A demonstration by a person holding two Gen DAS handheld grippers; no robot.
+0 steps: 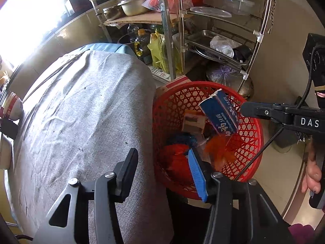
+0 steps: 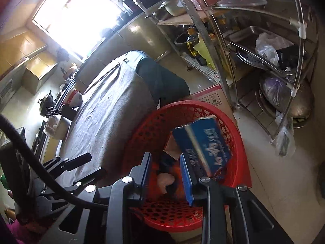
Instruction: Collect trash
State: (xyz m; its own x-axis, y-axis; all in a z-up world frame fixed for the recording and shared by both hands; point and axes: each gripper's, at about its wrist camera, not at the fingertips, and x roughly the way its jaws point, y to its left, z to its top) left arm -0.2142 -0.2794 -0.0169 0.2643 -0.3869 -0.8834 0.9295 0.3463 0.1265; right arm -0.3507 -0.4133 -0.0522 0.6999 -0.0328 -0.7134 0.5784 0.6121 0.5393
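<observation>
Blue box point(image 1: 220, 111) tilted over red basket point(image 1: 251, 142), beside the grey-clothed table point(image 1: 81, 101).

Left gripper point(image 1: 162, 172) jaws apart, nothing between them. Right gripper point(image 2: 165, 172) jaws narrow, gap empty; box sits just past its right finger, contact unclear, can't tell if box is resting or mid-air. Basket holds a tan carton point(image 1: 193, 122), orange and red wrappers, mostly blurred and half hidden by fingers. Basket's near rim cut off by grippers.

Kitchen corner, non-task clutter.
Grey cloth point(image 1: 85, 109) covers table at left; metal rack point(image 1: 219, 30) far right holds steel bowl point(image 1: 135, 5), oil bottle point(image 1: 142, 44), yellow bag point(image 1: 160, 52).
</observation>
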